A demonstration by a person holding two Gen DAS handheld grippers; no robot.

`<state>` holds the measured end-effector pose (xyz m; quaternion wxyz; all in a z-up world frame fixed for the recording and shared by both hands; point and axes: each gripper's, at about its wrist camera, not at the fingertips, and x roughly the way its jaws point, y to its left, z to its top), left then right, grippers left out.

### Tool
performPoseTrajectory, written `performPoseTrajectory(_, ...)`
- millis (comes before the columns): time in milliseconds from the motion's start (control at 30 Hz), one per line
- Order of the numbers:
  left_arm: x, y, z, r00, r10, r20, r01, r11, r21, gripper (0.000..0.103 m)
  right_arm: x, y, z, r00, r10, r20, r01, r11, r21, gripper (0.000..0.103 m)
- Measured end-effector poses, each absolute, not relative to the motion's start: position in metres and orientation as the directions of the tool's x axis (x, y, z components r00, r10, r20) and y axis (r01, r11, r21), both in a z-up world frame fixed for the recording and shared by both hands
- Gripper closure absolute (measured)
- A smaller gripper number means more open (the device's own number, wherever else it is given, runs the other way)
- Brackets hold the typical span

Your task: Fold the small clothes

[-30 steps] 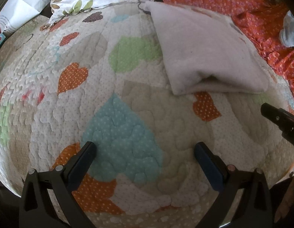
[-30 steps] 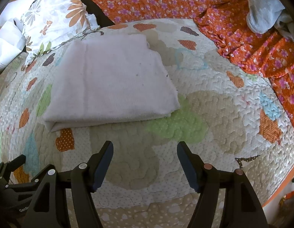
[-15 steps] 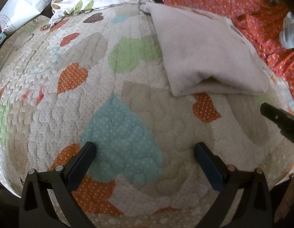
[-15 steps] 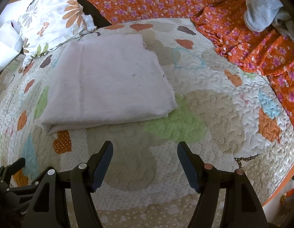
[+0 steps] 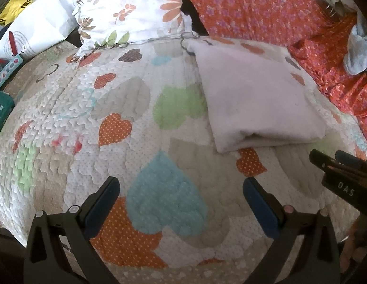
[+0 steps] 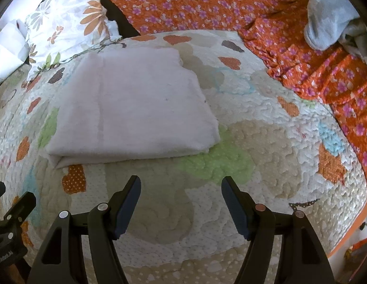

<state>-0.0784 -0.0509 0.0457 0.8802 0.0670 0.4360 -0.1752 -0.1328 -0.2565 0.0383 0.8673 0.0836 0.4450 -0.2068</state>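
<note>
Both grippers, left gripper (image 5: 181, 189) and right gripper (image 6: 181, 188), gape wide, empty (over the quilt (image 6: 266, 142)), near the folded white cloth (image 6: 136, 104).

Bed with heart-print quilt (image 5: 117, 99), folded white cloth (image 6: 136, 108) lying flat on it, floral pillow (image 5: 126, 11) and orange sheet (image 6: 207, 2) behind.

Folded towel (image 6: 133, 104): soft cloth, matt, fuzzy nap. Quilt (image 6: 266, 142) beneath the towel: stitched cotton, puckered, matt, with dotted heart patches. Sheet (image 6: 207, 2) beyond the quilt: thin printed cloth, creased. Pillow (image 5: 129, 9) beside the towel: smooth printed cloth. Gripper fingers (image 6: 126, 203): black matt plastic, blue rubbery pads.
</note>
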Motion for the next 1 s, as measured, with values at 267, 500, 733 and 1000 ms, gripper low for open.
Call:
performPoseTrajectory(267,-0.076,-0.048,0.042,0.533,-0.261,-0.805,0.357,0.932,-0.066,0.0,-0.129,-0.247,0.039,0.524,-0.313,-0.792,0.415,0.906,-0.084,0.027)
performPoseTrajectory(500,-0.074,-0.048,0.04,0.518,-0.269,-0.812,0.361,0.929,-0.077,0.0,-0.129,-0.25,0.039,0.524,-0.31,-0.793,0.42,0.904,-0.076,0.026)
performPoseTrajectory(733,-0.072,-0.048,0.036,0.509,-0.269,-0.818,0.364,0.928,-0.078,0.0,-0.128,-0.248,0.039,0.524,-0.31,-0.793,0.415,0.906,-0.08,0.026)
performPoseTrajectory(1000,-0.069,-0.047,0.031,0.491,-0.263,-0.831,0.355,0.931,-0.086,0.0,-0.125,-0.243,0.036,0.521,-0.307,-0.796,0.403,0.911,-0.088,0.026)
